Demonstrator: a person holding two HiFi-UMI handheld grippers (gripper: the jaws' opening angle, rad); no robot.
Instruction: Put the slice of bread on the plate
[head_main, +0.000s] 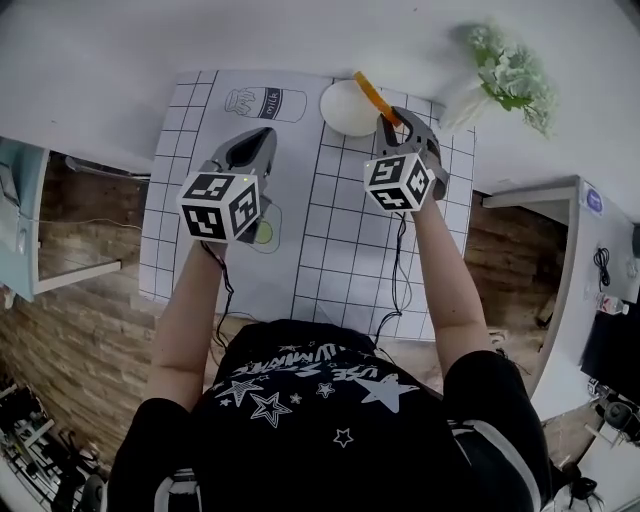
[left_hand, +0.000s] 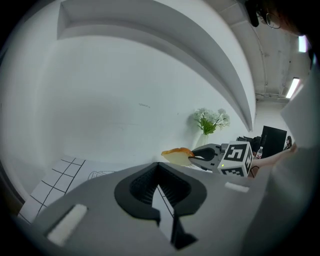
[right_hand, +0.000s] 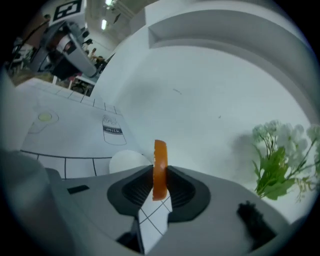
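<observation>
So you've got both arms stretched out ahead of you over the desk (head_main: 100, 70), left forearm (head_main: 190, 310) and right forearm (head_main: 447, 280) running roughly side by side, and both tools tipped a bit downward toward the gridded mat (head_main: 340, 250). The left tongs (head_main: 266, 133) sit off to the side of the right ones with a clear gap between the two. In the left gripper view the left tongs (left_hand: 159, 164) have their tips together with nothing pinched in them, just mat showing through the slot behind the tips. The right tongs (head_main: 385, 118) are the busy pair. In the right gripper view, the right tongs (right_hand: 160, 172) are clamped on the slice of bread (right_hand: 160, 165), which stands edge-on and upright between the two pads, orange crust facing the camera and poking up past the tips. From the head view the slice of bread (head_main: 372, 93) sticks out beyond the tips of those tongs at a slant, over the near edge of the white plate (head_main: 345, 112). It's gripped in the tongs, not lying flat on the plate, and I honestly can't tell whether its far end touches the plate. The plate (right_hand: 127, 161) sits just beyond the right tongs and slightly toward the left pair. A bunch of green-and-white flowers (head_main: 510, 70) stands further out on the other side of them.
</observation>
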